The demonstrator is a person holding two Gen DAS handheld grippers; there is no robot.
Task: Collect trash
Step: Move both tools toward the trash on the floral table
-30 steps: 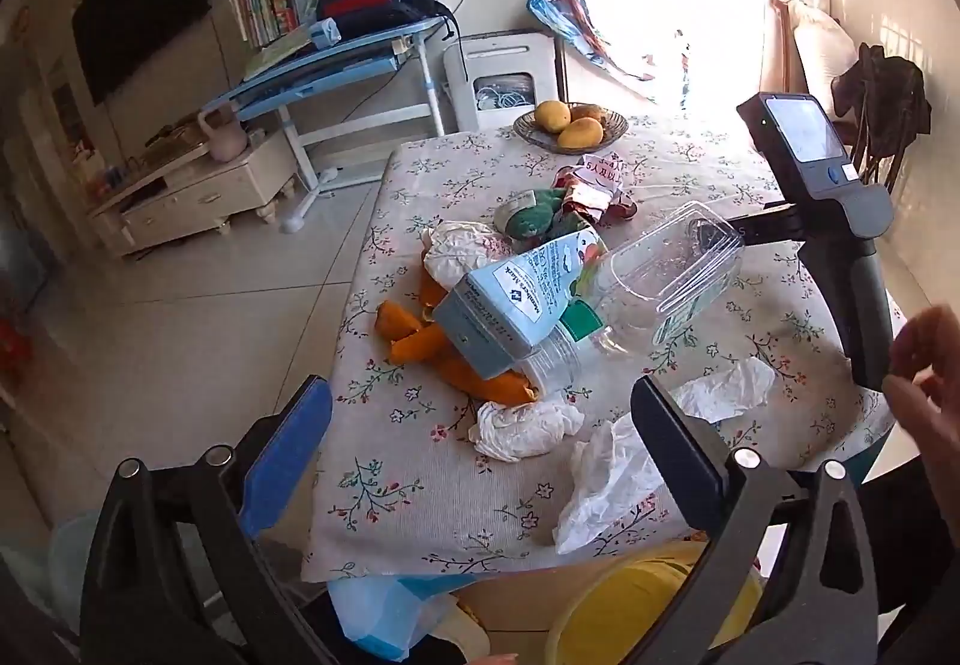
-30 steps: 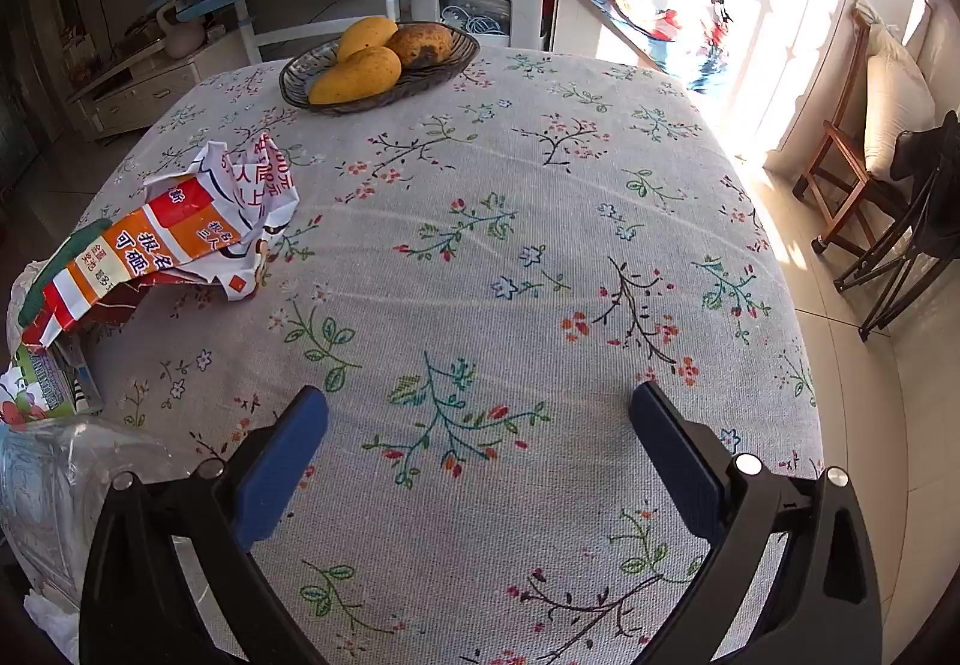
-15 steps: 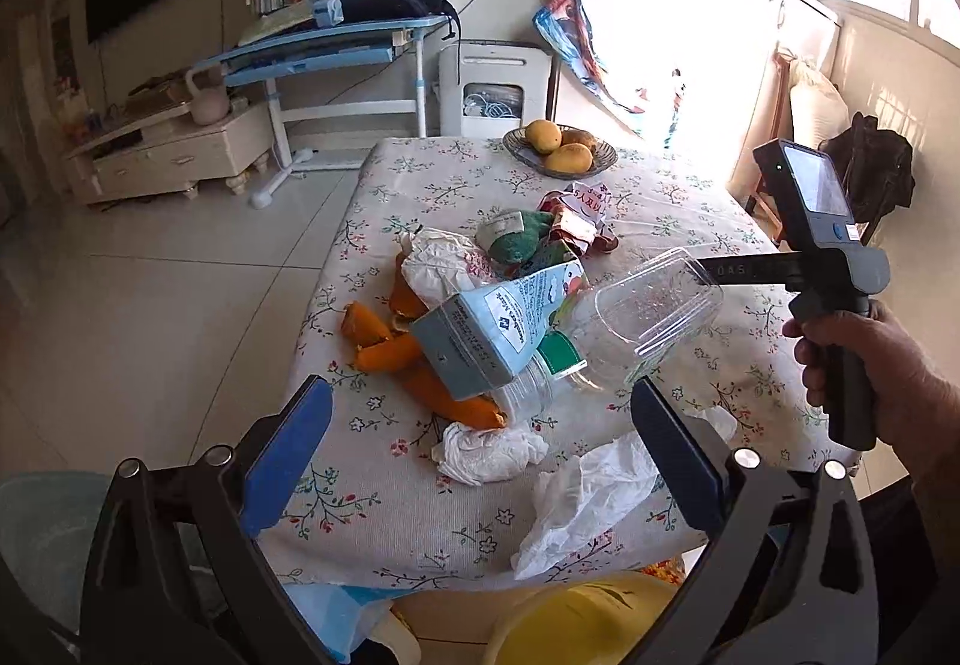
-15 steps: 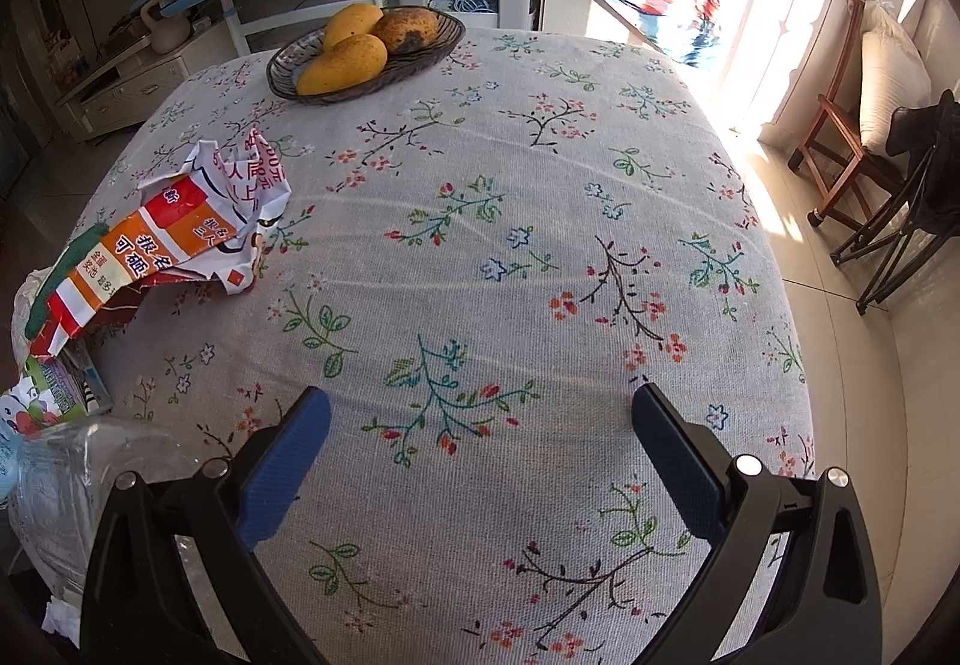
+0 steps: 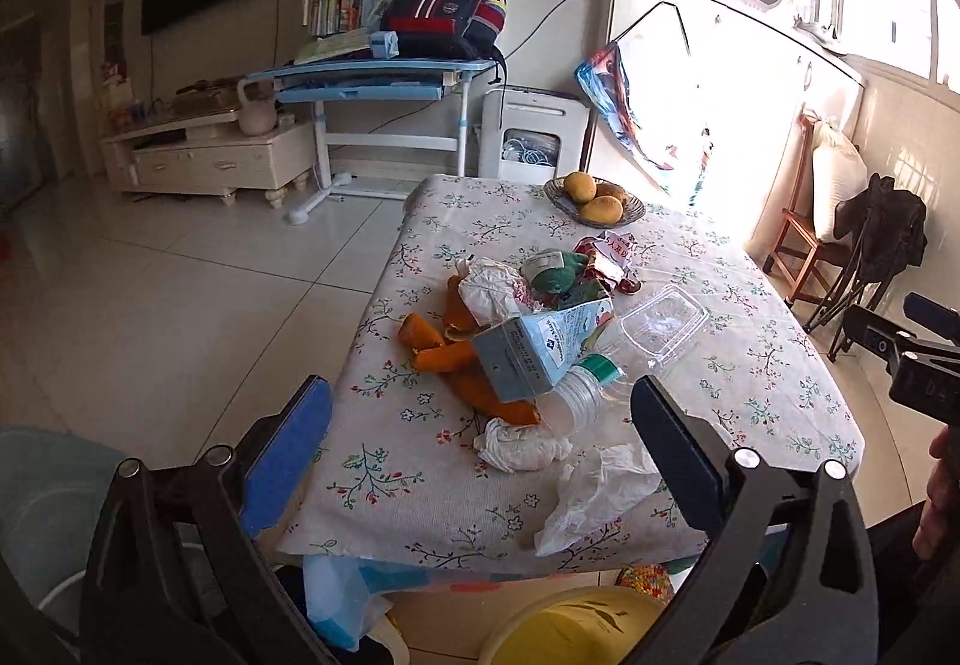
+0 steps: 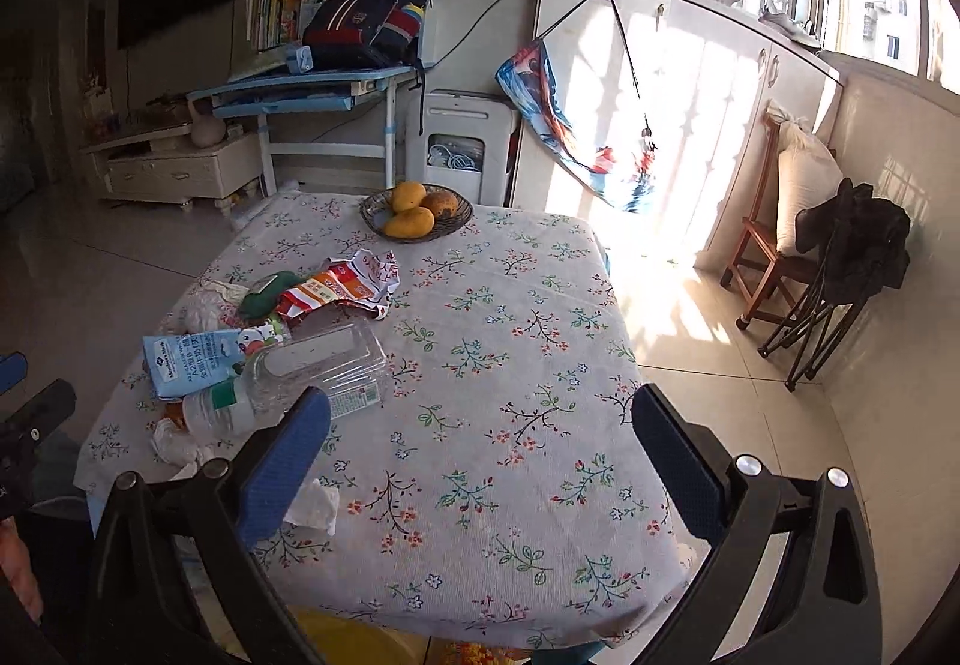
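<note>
The table (image 5: 780, 365) carries the trash heap at its 9 o'clock side: carton (image 5: 534, 350), clear box (image 5: 663, 320), bottle (image 5: 579, 389), tissues (image 5: 519, 443). Both hand-held grippers, left (image 5: 480, 446) and right (image 6: 480, 452), are spread wide and empty. A careless grasp could push the tissues over the near edge, or roll the bottle.

Left wrist view above table's (image 5: 384, 461) near-left corner; right wrist view right, both facing trash pile (image 6: 264, 353), well back

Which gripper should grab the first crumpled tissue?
Left. The left gripper is open and frames the crumpled tissue; the right gripper, also open, faces bare tablecloth.
</note>
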